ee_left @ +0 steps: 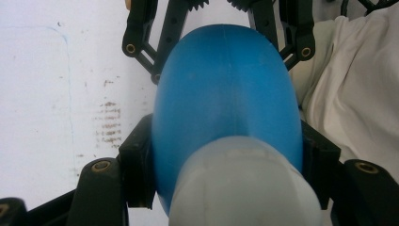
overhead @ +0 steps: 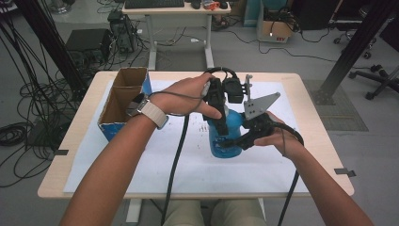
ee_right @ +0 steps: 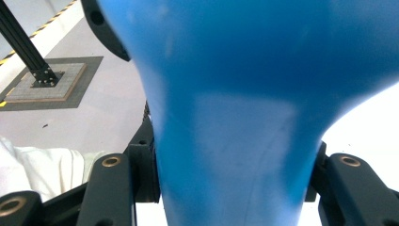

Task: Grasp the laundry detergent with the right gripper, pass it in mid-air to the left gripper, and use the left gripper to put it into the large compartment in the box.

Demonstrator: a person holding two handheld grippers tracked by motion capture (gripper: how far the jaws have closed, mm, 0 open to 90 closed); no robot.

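1. Blue bottle [overhead: 225,136] stands mid-tabletop [overhead: 75,136] on white paper [overhead: 188,165], clamped by both tongs.
2. Left tongs [overhead: 221,123] grip its upper body; right tongs [overhead: 234,141] grip lower down.
3. Cardboard box [overhead: 123,101] sits open at the left; its contents cannot be made out.

The bottle [overhead: 225,136] is bright blue with a whitish cap; both grippers are black; the box [overhead: 123,101] is brown inside, blue outside.
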